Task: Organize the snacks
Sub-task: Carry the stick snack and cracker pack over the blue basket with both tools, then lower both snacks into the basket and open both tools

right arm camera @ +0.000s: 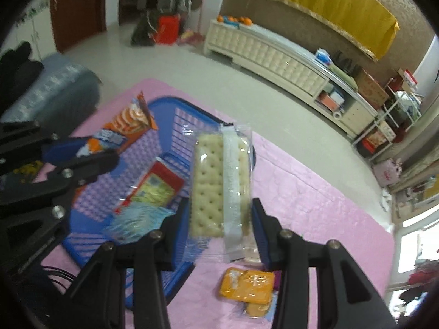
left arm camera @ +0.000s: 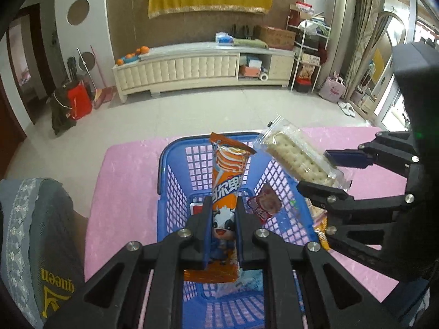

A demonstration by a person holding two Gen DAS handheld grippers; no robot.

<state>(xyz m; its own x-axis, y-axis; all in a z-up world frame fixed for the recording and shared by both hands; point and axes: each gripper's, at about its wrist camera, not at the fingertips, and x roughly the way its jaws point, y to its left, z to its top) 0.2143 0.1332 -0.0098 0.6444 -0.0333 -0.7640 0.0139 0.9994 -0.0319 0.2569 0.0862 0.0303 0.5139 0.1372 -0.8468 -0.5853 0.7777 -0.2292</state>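
Two handheld grippers hover over a blue plastic basket [left arm camera: 175,192] on a pink-covered desk [left arm camera: 123,170]. The left gripper [left arm camera: 222,235] clamps an orange snack stick wrapper [left arm camera: 226,181] upright above the basket. The right gripper [right arm camera: 221,233] grasps a clear cracker pack [right arm camera: 219,181] beside the basket's rim. Several packets lie inside the basket.
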